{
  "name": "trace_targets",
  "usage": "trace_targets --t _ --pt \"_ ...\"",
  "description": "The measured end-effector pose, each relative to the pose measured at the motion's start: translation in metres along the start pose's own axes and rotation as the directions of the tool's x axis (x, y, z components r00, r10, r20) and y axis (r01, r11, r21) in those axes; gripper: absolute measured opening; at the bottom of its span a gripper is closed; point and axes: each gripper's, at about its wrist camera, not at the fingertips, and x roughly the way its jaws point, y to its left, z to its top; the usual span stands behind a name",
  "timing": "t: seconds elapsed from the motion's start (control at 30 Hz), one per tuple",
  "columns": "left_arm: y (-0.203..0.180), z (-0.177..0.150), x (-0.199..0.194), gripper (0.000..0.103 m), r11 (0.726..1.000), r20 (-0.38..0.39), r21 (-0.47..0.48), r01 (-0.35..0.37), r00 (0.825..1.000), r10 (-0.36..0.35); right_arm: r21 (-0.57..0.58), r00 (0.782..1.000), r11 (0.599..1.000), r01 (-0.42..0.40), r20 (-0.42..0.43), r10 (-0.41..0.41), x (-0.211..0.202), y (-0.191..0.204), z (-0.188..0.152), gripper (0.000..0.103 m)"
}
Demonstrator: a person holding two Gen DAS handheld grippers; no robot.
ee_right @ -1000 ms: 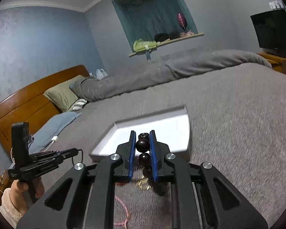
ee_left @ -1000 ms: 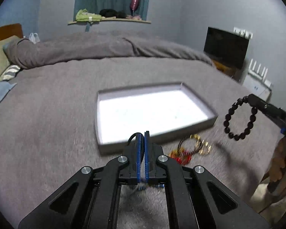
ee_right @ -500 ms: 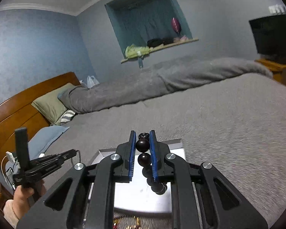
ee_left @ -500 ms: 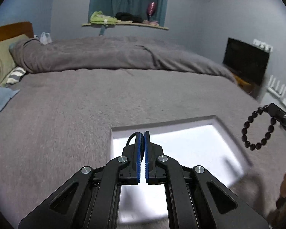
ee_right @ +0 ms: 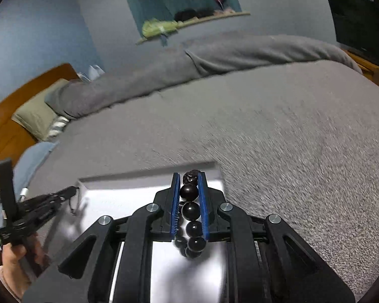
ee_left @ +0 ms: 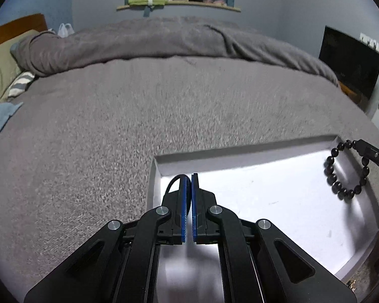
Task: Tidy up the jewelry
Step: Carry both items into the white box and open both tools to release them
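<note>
A shallow white tray (ee_left: 285, 151) lies on the grey bed; it also shows in the right wrist view (ee_right: 113, 184). My right gripper (ee_right: 188, 184) is shut on a black bead bracelet (ee_right: 189, 210), which hangs over the tray's right part; in the left wrist view the bracelet (ee_left: 346, 170) dangles from the right gripper's tip. My left gripper (ee_left: 188, 179) is shut on a thin black loop (ee_left: 173, 181), held over the tray's left side. In the right wrist view the loop hangs from the left gripper (ee_right: 73, 192).
The grey blanket (ee_left: 139, 116) covers the bed around the tray. A rolled duvet (ee_left: 151, 40) and pillows (ee_left: 0, 68) lie at the back. A black TV (ee_left: 351, 63) stands at the right. A bit of gold jewelry (ee_left: 351, 283) peeks out below the tray's near right corner.
Both grippers have moved forward over the tray with their loads. The pile of gold and red bracelets seen in front of the tray a second ago has dropped out of view.
</note>
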Motion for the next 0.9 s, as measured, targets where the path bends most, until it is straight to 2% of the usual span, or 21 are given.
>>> trace_targets --t 0.2,0.23,0.27,0.33,0.4,0.47,0.53,0.57,0.67,0.7,0.8,0.9 --pt "0.002 -0.001 0.008 0.006 1.0 -0.028 0.005 -0.021 0.999 0.021 0.004 0.998 1.0 0.011 -0.056 -0.011 0.012 -0.001 -0.006 0.014" --pt "0.001 -0.001 0.008 0.013 1.0 -0.026 0.006 -0.024 0.999 0.025 0.003 0.998 1.0 0.012 -0.056 -0.012 0.011 0.0 -0.006 0.014" --pt "0.001 -0.001 0.006 0.025 0.999 -0.017 0.009 -0.033 0.999 0.033 0.002 0.998 1.0 0.014 -0.056 -0.014 0.011 0.001 -0.006 0.014" --pt "0.001 0.0 0.003 0.038 0.999 -0.001 0.01 -0.041 0.999 0.041 0.004 0.998 1.0 0.013 -0.057 -0.013 0.011 0.001 -0.006 0.014" --pt "0.0 0.001 0.001 0.04 0.999 0.009 0.009 -0.04 0.999 0.04 0.012 0.998 1.0 0.012 -0.058 -0.011 0.01 0.001 -0.006 0.015" --pt "0.001 0.002 0.002 0.047 0.999 0.013 0.008 -0.045 0.999 0.045 0.016 0.999 1.0 0.008 -0.05 -0.007 0.009 0.001 -0.005 0.016" --pt "0.001 0.003 0.0 0.055 0.999 0.023 0.005 -0.047 0.999 0.047 0.019 0.999 1.0 -0.001 -0.038 0.002 0.005 0.0 -0.005 0.026" --pt "0.002 0.003 -0.003 0.061 0.999 0.034 0.004 -0.049 0.998 0.048 0.02 1.0 1.0 -0.009 -0.024 0.009 0.001 0.001 -0.004 0.04" --pt "0.0 0.004 -0.01 0.072 0.999 0.063 0.004 -0.054 0.997 0.054 0.023 1.0 0.999 -0.024 0.009 0.023 -0.009 0.003 -0.003 0.052" --pt "-0.001 0.004 -0.014 0.074 0.998 0.075 0.003 -0.055 0.996 0.055 0.026 1.0 0.999 -0.025 0.017 0.025 -0.011 0.003 -0.002 0.064" --pt "-0.001 0.004 -0.023 0.081 0.999 0.1 -0.012 -0.044 0.994 0.045 0.027 0.998 0.999 -0.039 0.059 0.038 -0.025 0.005 -0.001 0.082" --pt "0.0 0.005 -0.035 0.093 0.998 0.126 -0.048 -0.033 0.991 0.039 0.032 0.994 0.999 -0.037 0.108 0.033 -0.041 0.006 -0.001 0.098"
